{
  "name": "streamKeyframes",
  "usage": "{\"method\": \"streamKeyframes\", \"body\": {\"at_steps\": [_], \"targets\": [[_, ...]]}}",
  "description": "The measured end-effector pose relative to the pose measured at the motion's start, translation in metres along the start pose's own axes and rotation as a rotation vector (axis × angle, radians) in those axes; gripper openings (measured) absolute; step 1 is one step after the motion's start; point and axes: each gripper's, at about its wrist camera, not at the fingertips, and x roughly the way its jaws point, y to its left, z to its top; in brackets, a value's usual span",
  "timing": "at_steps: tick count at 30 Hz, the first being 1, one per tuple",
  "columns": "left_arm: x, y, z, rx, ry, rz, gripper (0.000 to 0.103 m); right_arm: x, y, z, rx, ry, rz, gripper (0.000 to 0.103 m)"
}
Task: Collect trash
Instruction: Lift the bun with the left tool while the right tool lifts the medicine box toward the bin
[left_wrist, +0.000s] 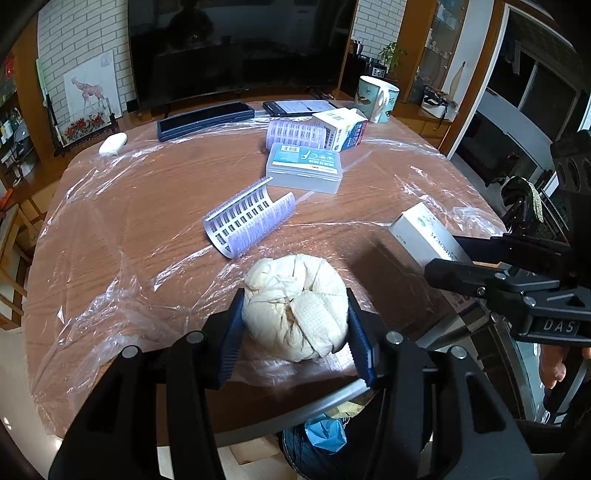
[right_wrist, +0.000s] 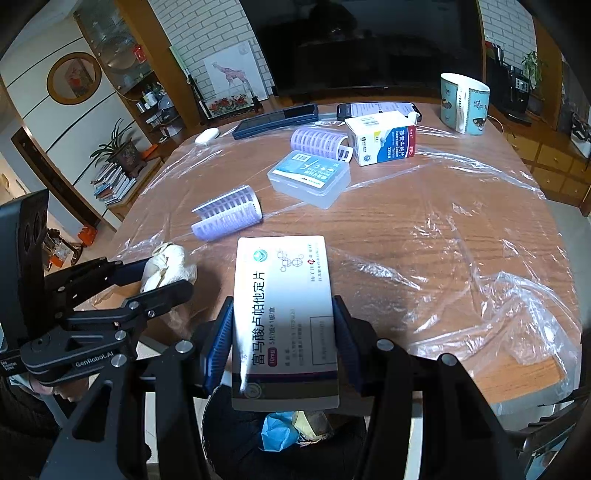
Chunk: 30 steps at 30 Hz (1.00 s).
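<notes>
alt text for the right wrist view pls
The right tongs grip a white medicine box above a dark trash bin. At left, the left tongs hold a crumpled tissue wad over the plastic-covered table.

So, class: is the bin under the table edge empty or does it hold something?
Not empty: the bin holds blue scrap and yellowish scrap.

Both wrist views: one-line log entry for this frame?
left gripper: shut on tissue wad | right gripper: shut on white medicine box | trash bin: below table edge, holds blue scrap
</notes>
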Motion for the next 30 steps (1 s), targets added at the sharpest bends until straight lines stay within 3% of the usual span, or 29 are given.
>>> {"method": "streamKeyframes", "body": {"at_steps": [30], "targets": [[-0.023,-0.035,-0.042,0.137,0.029,-0.043,0.051,-0.031,0.014,-0.05,-0.04,0.028,-0.003,0.051]]}}
